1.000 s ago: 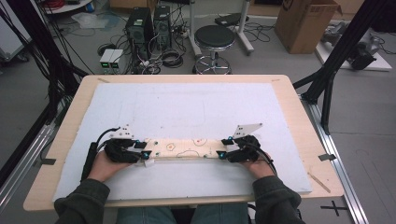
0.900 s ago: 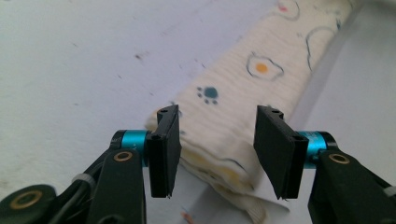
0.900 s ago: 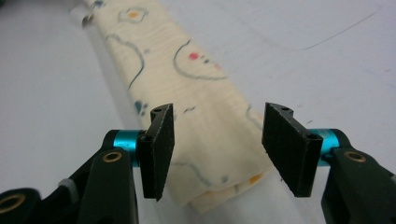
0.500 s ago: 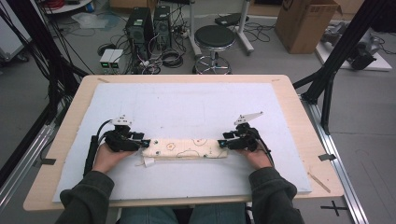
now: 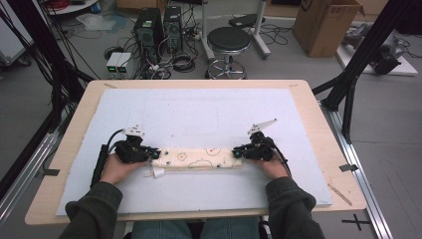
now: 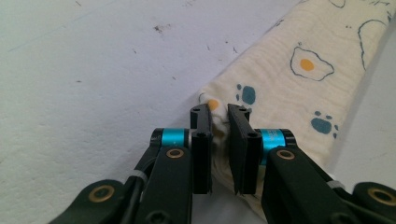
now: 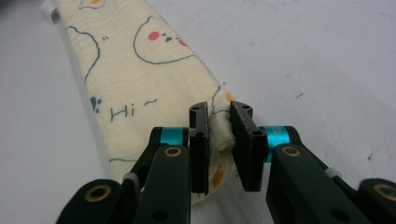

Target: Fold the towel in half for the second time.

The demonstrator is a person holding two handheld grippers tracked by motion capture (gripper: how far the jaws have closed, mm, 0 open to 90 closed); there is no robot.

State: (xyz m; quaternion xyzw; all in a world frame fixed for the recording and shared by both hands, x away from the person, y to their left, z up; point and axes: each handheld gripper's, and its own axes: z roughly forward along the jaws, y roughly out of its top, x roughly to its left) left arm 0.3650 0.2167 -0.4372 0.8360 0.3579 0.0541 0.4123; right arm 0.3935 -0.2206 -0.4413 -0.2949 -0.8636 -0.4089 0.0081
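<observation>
A cream cloth point(image 5: 196, 159) printed with eggs, paws and cartoon faces lies folded into a long narrow strip on the white mat point(image 5: 199, 114). My left gripper point(image 5: 149, 153) is shut on the strip's left end, where cloth point(image 6: 280, 88) bunches between the jaws of my left gripper point(image 6: 219, 122). My right gripper point(image 5: 239, 152) is shut on the right end, and the cloth point(image 7: 140, 70) is pinched in a fold between the jaws of my right gripper point(image 7: 219, 122). A small white tag point(image 5: 158, 173) sticks out near the left end.
The mat covers a wooden table point(image 5: 318, 119) whose edges show all round. Beyond the far edge stand a black stool point(image 5: 229, 40), computer towers point(image 5: 154, 25) with cables, and a cardboard box point(image 5: 323, 25). Black frame posts point(image 5: 353, 74) flank the table.
Both grippers have moved away from the person, carrying the cloth strip farther onto the mat while it stays stretched between them.
</observation>
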